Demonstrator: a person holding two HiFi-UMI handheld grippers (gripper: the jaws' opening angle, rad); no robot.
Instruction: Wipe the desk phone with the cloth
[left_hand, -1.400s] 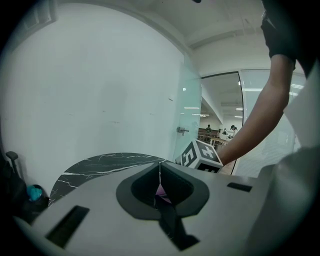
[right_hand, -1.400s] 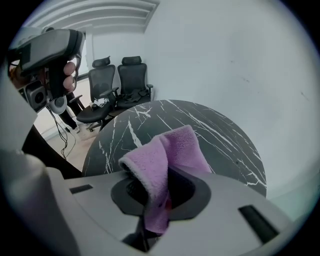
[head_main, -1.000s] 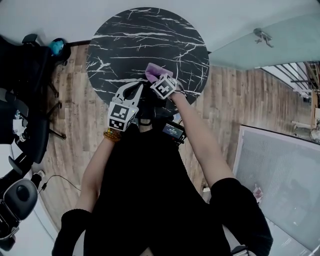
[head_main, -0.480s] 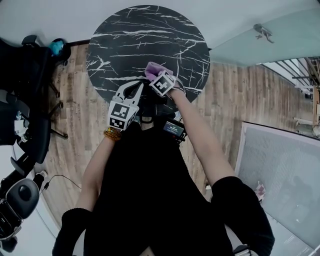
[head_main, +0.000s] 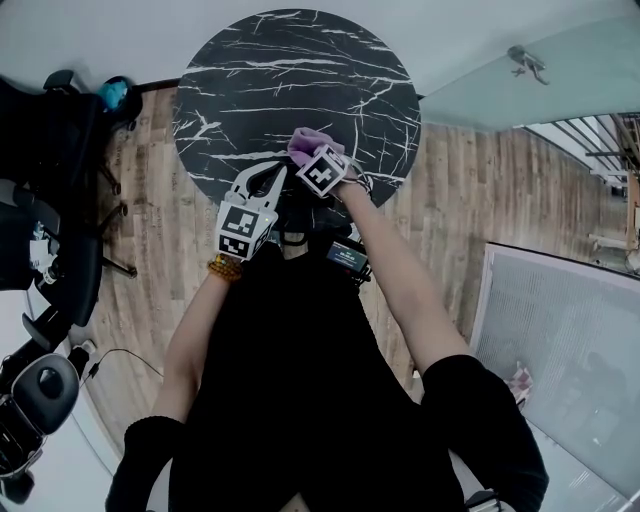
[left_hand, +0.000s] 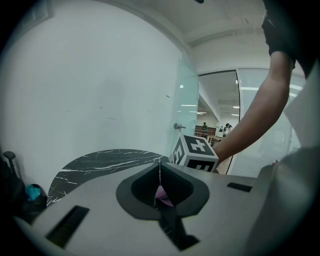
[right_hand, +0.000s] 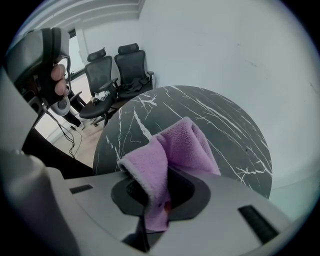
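My right gripper (head_main: 309, 153) is shut on a purple fleece cloth (head_main: 304, 142), held over the near edge of the round black marble table (head_main: 300, 70). In the right gripper view the cloth (right_hand: 185, 142) drapes over the jaws and hides their tips. My left gripper (head_main: 272, 175) sits just left of it, shut, its jaws meeting in a thin seam (left_hand: 160, 167) with a scrap of purple showing behind. I cannot make out a desk phone. A dark shape (head_main: 298, 222) lies under both grippers, and a small dark device with a lit screen (head_main: 346, 258) sits near the person's body.
Black office chairs (head_main: 50, 250) stand on the wood floor to the left, also in the right gripper view (right_hand: 115, 75). A teal object (head_main: 112, 93) lies at the far left. A glass partition (head_main: 520, 80) runs on the right, white wall behind the table.
The right gripper with the cloth has shifted very slightly left and away. The left gripper has stayed put.
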